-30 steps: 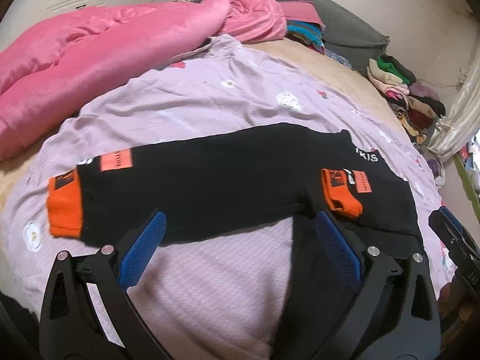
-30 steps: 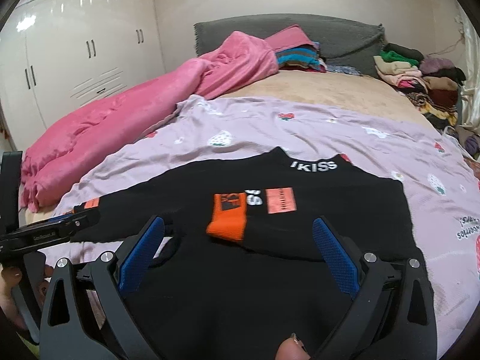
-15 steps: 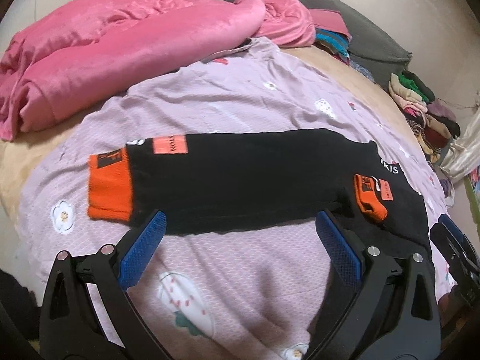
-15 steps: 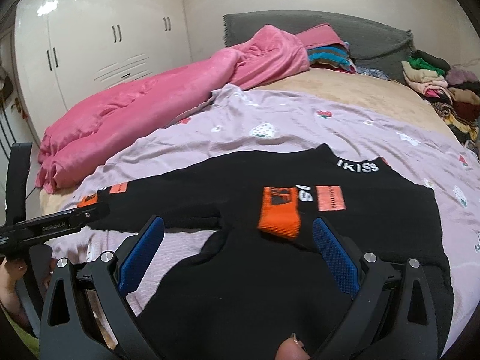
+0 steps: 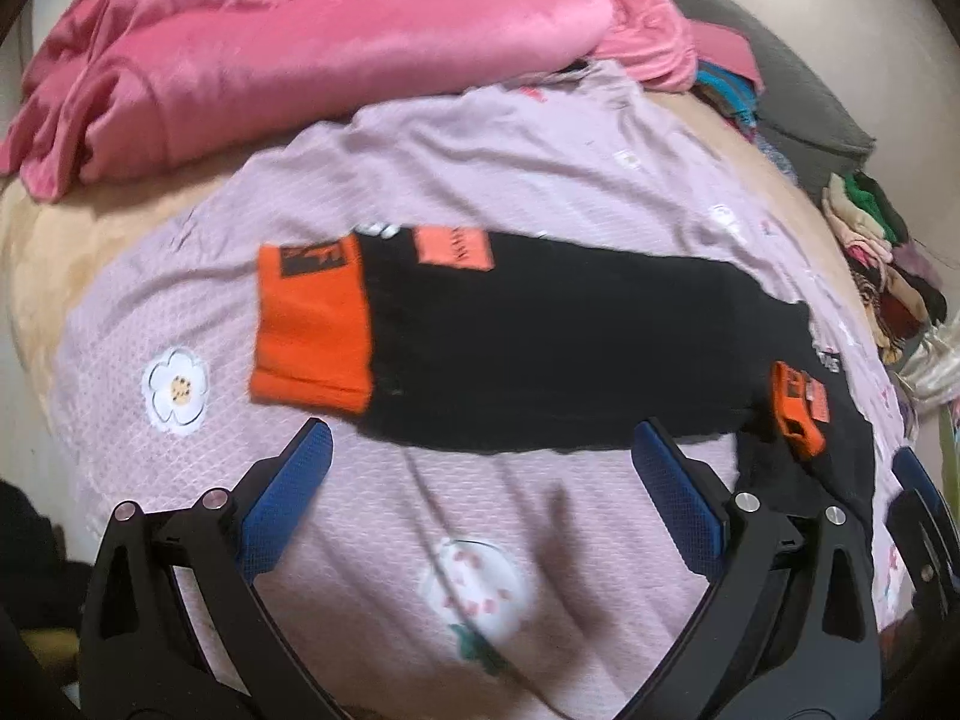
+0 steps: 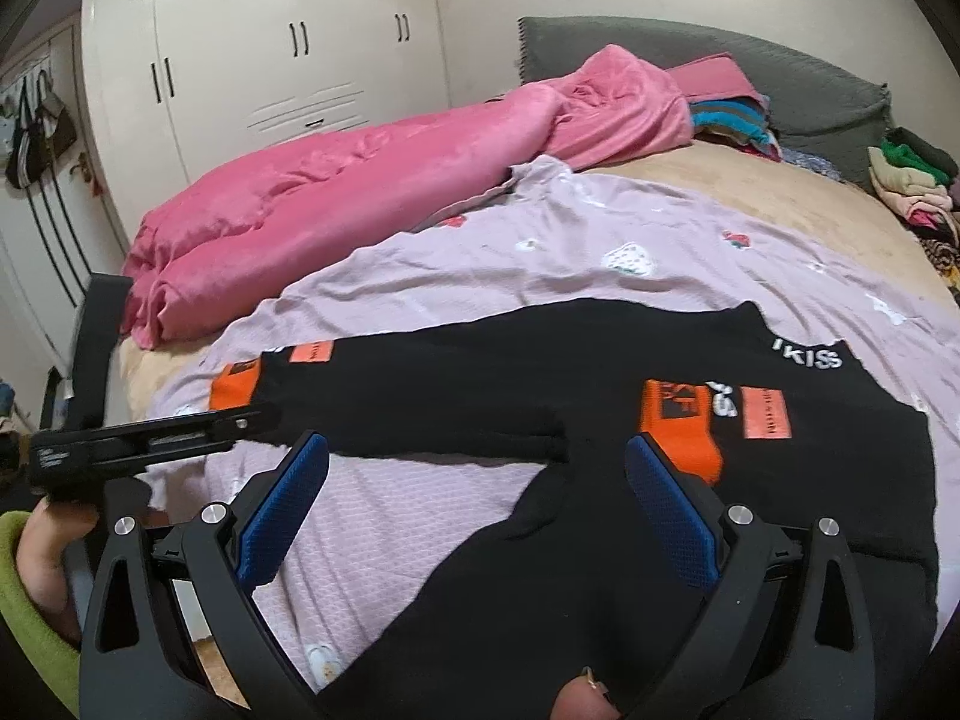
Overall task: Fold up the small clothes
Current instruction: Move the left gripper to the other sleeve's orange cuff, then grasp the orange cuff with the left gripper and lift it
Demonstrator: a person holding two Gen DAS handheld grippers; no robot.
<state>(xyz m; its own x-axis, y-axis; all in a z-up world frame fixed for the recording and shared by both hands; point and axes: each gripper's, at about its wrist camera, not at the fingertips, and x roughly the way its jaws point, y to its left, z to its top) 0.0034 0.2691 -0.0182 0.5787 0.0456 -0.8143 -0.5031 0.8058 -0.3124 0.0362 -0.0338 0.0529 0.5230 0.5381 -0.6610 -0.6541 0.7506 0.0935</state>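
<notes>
A black sweater (image 6: pixel 690 510) with orange cuffs lies flat on a lilac sheet (image 6: pixel 540 276). Its left sleeve (image 5: pixel 540 348) stretches straight out, ending in an orange cuff (image 5: pixel 309 324). The other sleeve is folded across the body, its orange cuff (image 6: pixel 678 426) on the chest. My left gripper (image 5: pixel 480 480) hovers open just short of the outstretched sleeve, nothing between its blue pads. My right gripper (image 6: pixel 477 486) is open above the armpit and body, holding nothing. The left gripper (image 6: pixel 144 444) also shows side-on in the right wrist view, held by a hand in a green sleeve (image 6: pixel 36 588).
A pink blanket (image 6: pixel 372 186) is heaped along the far left of the bed. Stacks of folded clothes (image 6: pixel 912 186) sit at the back right by a grey headboard (image 6: pixel 720 66). White wardrobes (image 6: pixel 270 60) stand behind. The bed edge drops off at the left.
My left gripper has swung left along the outstretched sleeve toward its orange cuff, now large in view. The right gripper has shifted slightly left. Both stay open.
</notes>
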